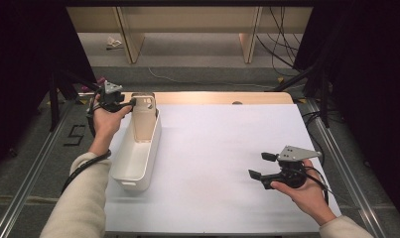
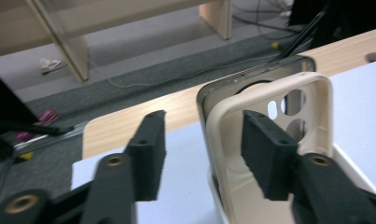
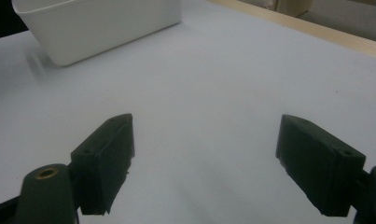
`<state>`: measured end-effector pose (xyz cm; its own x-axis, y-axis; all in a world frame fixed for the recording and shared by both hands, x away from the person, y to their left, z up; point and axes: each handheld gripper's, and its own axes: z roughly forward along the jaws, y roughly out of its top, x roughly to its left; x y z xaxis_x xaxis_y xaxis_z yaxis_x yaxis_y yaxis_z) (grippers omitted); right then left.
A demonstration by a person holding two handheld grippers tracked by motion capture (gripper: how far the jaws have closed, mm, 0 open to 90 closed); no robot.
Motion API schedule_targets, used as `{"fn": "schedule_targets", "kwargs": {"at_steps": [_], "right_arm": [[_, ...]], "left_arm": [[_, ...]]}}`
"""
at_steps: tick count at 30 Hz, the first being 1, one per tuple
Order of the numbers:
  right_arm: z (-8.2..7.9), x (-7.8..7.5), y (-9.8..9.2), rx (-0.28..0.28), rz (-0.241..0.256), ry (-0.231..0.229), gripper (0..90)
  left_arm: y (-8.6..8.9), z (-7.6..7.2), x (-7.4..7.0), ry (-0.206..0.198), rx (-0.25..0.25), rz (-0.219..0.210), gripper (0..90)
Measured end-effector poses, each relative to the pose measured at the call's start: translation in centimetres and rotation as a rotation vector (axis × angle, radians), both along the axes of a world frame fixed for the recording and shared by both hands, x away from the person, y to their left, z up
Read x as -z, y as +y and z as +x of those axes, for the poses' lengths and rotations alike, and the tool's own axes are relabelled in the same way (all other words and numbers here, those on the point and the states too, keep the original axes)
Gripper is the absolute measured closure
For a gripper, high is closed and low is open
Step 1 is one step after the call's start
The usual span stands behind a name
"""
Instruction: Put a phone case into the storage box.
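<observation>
A long bin (image 1: 138, 158) sits on the table (image 1: 222, 148) at its left side, running from near to far. A phone case (image 1: 144, 119) stands upright in the bin's far end, with the left gripper (image 1: 130, 103) at its top edge. The right gripper (image 1: 262, 166) hovers over the table's near right part, well apart from the bin.

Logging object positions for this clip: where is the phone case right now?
The phone case stands upright at the far end of the white bin, at the table's left in the high view, with the open left gripper straddling its edge.
</observation>
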<state>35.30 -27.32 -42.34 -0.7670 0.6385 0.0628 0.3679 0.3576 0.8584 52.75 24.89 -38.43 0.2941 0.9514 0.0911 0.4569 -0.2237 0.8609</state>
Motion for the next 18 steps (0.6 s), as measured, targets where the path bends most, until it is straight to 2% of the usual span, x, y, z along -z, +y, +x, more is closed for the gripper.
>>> {"fn": "schedule_targets", "kwargs": {"at_steps": [3, 8, 11, 13, 15, 18], "right_arm": [[0.0, 0.0, 0.1, 0.000, -0.002, -0.001, 20.1], [0.0, 0.0, 0.0, 0.002, -0.001, 0.000, 20.0], [0.0, 0.0, 0.0, 0.002, -0.001, 0.003, 20.0], [0.0, 0.0, 0.0, 0.002, -0.001, 0.003, 19.9], [0.0, 0.0, 0.0, 0.002, -0.001, 0.002, 19.9], [0.0, 0.0, 0.0, 0.003, -0.001, 0.001, 19.8]], "left_arm": [[-0.1, 0.1, -0.2, 0.033, -0.014, 0.032, 38.4], [0.0, -0.1, -0.3, 0.077, -0.040, 0.031, 24.7], [0.3, -0.6, -0.4, 0.105, -0.041, 0.007, 17.9], [0.4, -1.0, -0.5, 0.109, -0.024, -0.015, 15.1], [0.5, -1.8, -0.7, 0.116, -0.006, -0.038, 12.7], [0.4, -3.4, -0.9, 0.123, 0.027, -0.061, 3.3]]}}
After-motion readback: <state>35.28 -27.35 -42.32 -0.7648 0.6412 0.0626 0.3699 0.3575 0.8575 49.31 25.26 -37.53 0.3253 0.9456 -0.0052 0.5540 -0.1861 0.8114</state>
